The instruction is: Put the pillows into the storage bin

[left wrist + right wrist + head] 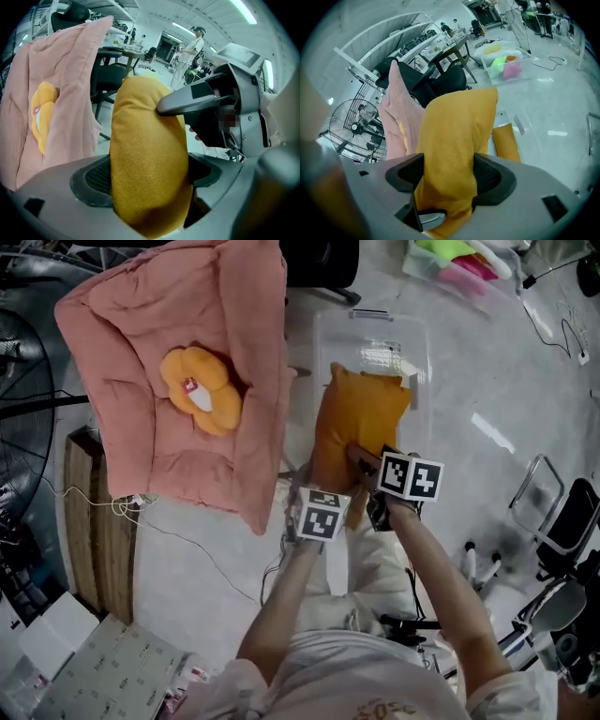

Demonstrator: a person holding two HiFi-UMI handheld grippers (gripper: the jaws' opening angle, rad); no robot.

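Head view: a plump, mustard-orange, fleecy pillow [361, 418] stands on end over the near part of the clear storage bin [375, 334], held by the left gripper [323, 486] and the right gripper [364, 457]. Left gripper view: the jaws pinch the pillow's [147, 159] rounded edge. Right gripper view: the jaws squeeze a bunched fold of the pillow [452, 136].

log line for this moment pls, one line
left gripper: shut on orange pillow | right gripper: shut on orange pillow | orange pillow: held over clear storage bin | flower pillow: on pink cushion
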